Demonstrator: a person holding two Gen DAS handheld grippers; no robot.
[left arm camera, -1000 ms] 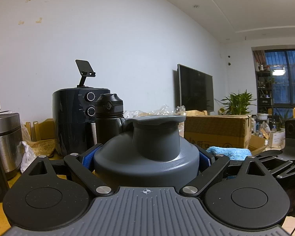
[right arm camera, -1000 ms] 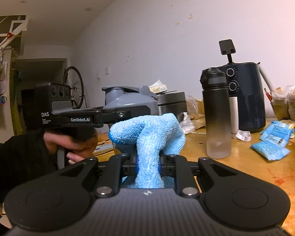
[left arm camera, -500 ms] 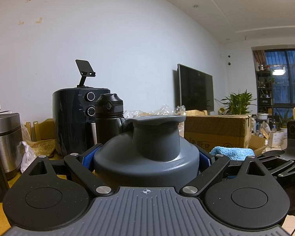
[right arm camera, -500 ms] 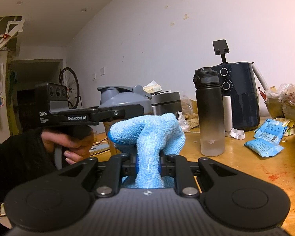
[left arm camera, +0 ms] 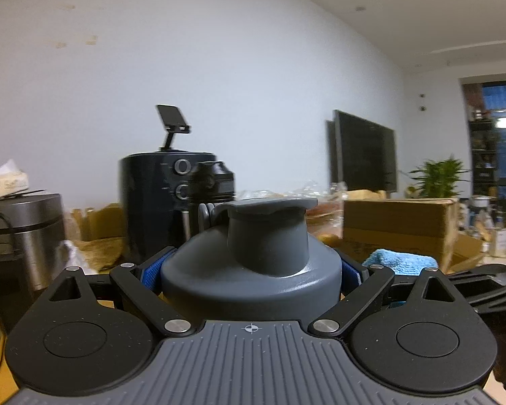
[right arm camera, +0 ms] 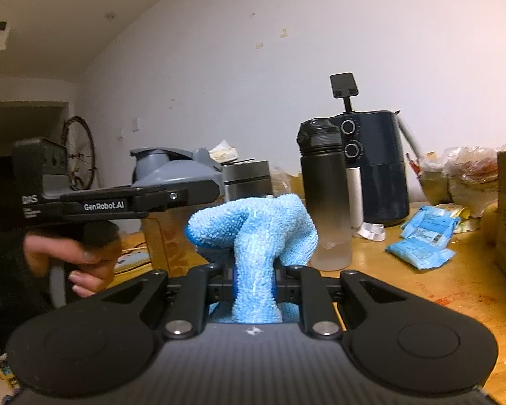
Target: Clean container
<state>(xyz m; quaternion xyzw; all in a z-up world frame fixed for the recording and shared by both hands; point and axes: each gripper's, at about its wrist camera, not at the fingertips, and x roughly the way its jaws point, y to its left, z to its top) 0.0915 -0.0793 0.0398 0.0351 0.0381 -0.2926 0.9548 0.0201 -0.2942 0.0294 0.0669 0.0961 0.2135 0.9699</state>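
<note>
Container [left arm camera: 251, 270] – grey-lidded shaker-type bottle w/ a clear plastic body – sits clamped in the left gripper [left arm camera: 251, 271], blue pads pressed on both sides of the lid dome, spout cap [left arm camera: 266, 233] upright in the middle. From the right wrist view the same container [right arm camera: 175, 175] shows held level by a hand [right arm camera: 74, 260] on the gripper handle, translucent body hanging below the jaws; can't tell if its base touches the table [right arm camera: 438, 287]. Right gripper [right arm camera: 254, 283] is closed nearly all the way, pinching a blue microfiber cloth [right arm camera: 253, 233] that bunches up above the fingers, just beside the container. Cloth also peeks in at right in the left wrist view [left arm camera: 399, 261]. Handling, as a guess: the plastic bottle looks light & stiff, smooth lid likely slippery – the grip at the lid's widest part seems right, squeezing the thin body would prob flex it. Cloth is soft, floppy, so only the bunched part will press well. Wiping not yet begun, cloth & container apart. Around: black water bottle [right arm camera: 325, 195], dark air fryer [right arm camera: 374, 168], steel pot [left arm camera: 20, 236], blue packets [right arm camera: 421, 239], cardboard box [left arm camera: 398, 226], TV [left arm camera: 362, 152] on the wall.
</note>
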